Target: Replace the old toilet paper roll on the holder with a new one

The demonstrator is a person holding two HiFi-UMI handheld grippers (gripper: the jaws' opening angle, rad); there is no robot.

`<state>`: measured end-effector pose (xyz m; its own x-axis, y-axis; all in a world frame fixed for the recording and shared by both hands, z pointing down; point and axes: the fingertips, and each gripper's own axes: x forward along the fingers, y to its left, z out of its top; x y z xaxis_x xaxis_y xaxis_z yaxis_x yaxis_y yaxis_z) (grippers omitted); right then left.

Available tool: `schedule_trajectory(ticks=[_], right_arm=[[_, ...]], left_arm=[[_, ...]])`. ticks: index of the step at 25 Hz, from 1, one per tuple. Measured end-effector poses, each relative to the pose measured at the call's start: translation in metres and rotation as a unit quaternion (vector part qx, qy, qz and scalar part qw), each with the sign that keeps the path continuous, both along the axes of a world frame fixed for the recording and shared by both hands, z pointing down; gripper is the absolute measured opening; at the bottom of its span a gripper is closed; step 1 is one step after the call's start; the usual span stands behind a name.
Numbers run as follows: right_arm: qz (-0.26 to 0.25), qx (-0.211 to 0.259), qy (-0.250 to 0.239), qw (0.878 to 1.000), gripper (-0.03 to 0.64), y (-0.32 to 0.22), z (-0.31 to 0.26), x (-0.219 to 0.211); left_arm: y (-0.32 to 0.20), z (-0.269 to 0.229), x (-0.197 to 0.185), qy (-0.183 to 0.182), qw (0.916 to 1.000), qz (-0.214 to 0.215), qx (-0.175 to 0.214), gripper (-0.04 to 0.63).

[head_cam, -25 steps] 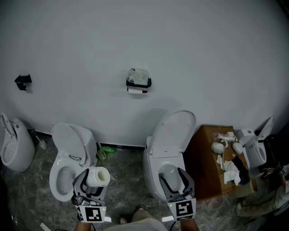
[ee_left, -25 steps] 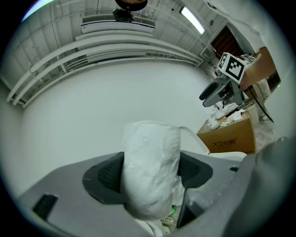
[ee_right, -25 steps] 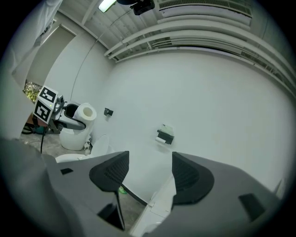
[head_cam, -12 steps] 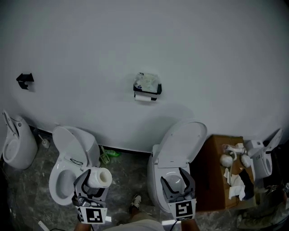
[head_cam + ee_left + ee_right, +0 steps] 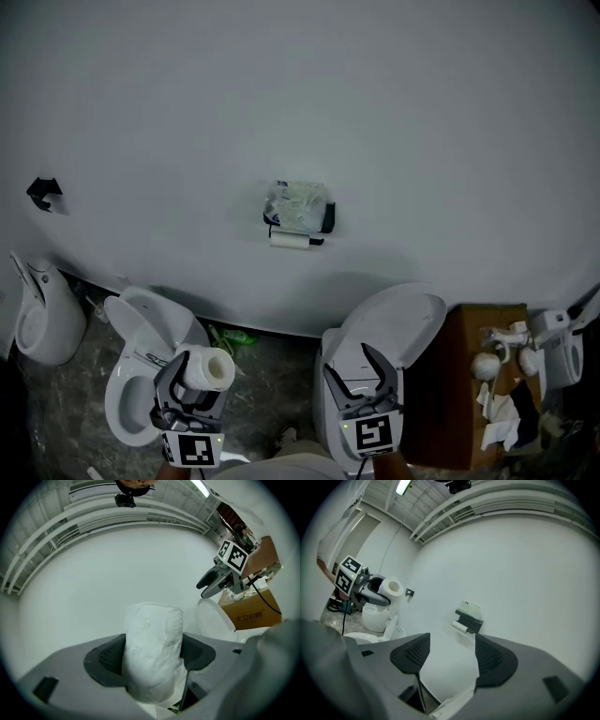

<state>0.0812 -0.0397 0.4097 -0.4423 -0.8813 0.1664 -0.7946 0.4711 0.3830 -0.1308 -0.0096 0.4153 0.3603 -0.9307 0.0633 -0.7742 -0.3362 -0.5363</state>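
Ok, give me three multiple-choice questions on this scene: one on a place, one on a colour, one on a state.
1. Where is the paper holder? A on the wall; B on the floor; C on a shelf.
2. What colour is the cardboard box? A white; B brown; C green.
3. How is the right gripper? A shut on a roll; B open, empty; C shut, empty.
Answers: 1 A, it hangs on the white wall. 2 B, it shows brown in the head view. 3 B, its jaws stand apart with nothing between them; the left gripper holds the new roll.
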Motion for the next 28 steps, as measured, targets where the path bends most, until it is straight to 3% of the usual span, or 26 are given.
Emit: schedule_trajectory(ticks=[8, 18, 21, 25, 28], right_arm=[[-0.029, 0.006, 0.010, 1.000, 0.278, -0.050, 0.000, -0.003], [-0.014, -0.003, 0.078, 0.997, 0.276, -0.115, 0.006, -0.024], [-0.011, -0.006, 0.107, 0.994, 0.275, -0.141, 0.007, -0.034], [-0.006, -0.011, 0.108, 0.994, 0.272, -0.173, 0.014, -0.047], [0.006, -0.010, 0.125, 0.992, 0.252, -0.195, 0.023, -0.057]], left_arm=[[-0.046, -0.018, 0.016, -0.019, 0.9997, -0.002, 0.015, 0.337], [-0.107, -0.012, 0.011, 0.022, 0.9993, 0.025, 0.016, 0.337], [-0.128, -0.011, 0.009, 0.012, 0.9994, 0.032, 0.009, 0.337], [-0.147, -0.008, 0.004, 0.009, 0.9993, 0.037, -0.003, 0.337], [-0.155, 0.003, 0.002, 0.032, 0.9984, 0.046, -0.007, 0.337]])
